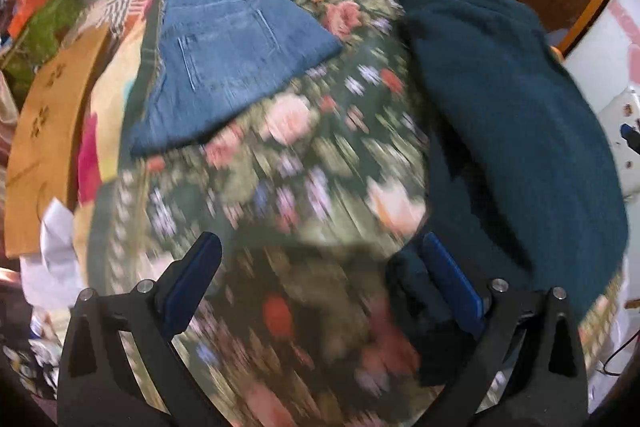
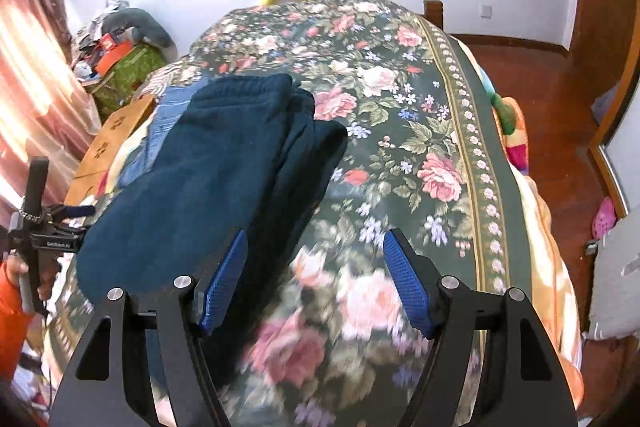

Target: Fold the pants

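**Ana:** Claws first. The left claw (image 1: 320, 287) has its blue-padded fingers spread wide and nothing between them, only blurred bedspread below. The right claw (image 2: 316, 283) is just as wide apart and just as empty; its left pad overlaps the near edge of the dark teal fleece pants (image 2: 208, 163), though whether it touches I cannot tell.

**Ben:** Where do the pants lie?

**Ana:** In the right wrist view they run from the claw towards 11 o'clock, doubled lengthwise with the elastic waistband at the far end. In the left wrist view they fill the 2 o'clock side. Folded blue denim jeans (image 1: 236, 63) lie at 11 o'clock there, just beside the teal pair, partly hidden behind it from the other camera.

**Ben:** Risks?

**Ana:** I would judge the thick fleece likely to slide, so a pinch that catches only the top layer could skew the fold. Both views are blurred, which suggests quick motion; a hasty reach might bunch up the green floral bedspread (image 2: 400, 99) too, or disturb the jeans.

**Ben:** And the room?

**Ana:** The bed is soft and patterned, no table. Reddish wood floor (image 2: 532, 75) at 2 o'clock, white walls, pink curtains (image 2: 28, 75) at 9 o'clock, clutter at 10.
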Action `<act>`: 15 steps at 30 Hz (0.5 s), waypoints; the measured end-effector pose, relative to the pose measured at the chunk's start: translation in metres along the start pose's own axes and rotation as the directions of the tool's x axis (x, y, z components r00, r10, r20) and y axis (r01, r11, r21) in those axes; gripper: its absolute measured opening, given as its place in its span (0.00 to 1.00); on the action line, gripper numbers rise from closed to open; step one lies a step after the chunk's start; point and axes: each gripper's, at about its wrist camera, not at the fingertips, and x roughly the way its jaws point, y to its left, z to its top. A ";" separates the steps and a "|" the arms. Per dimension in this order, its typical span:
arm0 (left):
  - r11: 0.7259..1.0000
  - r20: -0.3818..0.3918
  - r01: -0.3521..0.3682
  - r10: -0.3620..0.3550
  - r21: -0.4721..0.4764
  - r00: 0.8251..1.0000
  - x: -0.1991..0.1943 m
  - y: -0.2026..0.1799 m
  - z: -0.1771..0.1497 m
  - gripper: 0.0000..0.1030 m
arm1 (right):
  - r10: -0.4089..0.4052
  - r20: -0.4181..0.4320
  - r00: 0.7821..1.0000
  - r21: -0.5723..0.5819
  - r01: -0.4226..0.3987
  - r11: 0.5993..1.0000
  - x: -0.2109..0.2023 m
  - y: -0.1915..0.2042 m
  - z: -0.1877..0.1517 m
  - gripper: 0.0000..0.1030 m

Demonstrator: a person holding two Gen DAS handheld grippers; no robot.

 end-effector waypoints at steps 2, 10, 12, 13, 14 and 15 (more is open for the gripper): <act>1.000 0.018 -0.011 0.011 0.007 1.000 -0.010 -0.008 -0.011 1.00 | 0.006 0.005 1.000 -0.027 -0.006 1.000 -0.003 0.010 -0.003 0.66; 1.000 0.141 -0.007 0.009 -0.009 0.990 -0.066 -0.020 -0.021 0.99 | 0.075 -0.005 0.997 -0.047 -0.075 0.996 -0.003 0.043 -0.036 0.64; 1.000 0.152 -0.013 0.009 0.021 0.988 -0.071 -0.027 -0.024 0.99 | 0.072 -0.024 0.997 -0.049 -0.073 0.996 0.007 0.048 -0.044 0.64; 0.999 0.152 -0.017 0.010 0.044 0.988 -0.071 -0.031 -0.027 0.99 | 0.063 -0.041 0.997 -0.055 -0.065 0.996 0.013 0.050 -0.049 0.63; 0.998 0.148 -0.026 0.018 0.058 0.989 -0.068 -0.034 -0.030 0.99 | 0.056 -0.065 0.996 -0.059 -0.060 0.996 0.021 0.050 -0.054 0.60; 0.997 0.136 -0.041 0.031 0.070 0.990 -0.062 -0.037 -0.033 0.99 | 0.057 -0.083 0.995 -0.049 -0.061 0.997 0.026 0.049 -0.060 0.60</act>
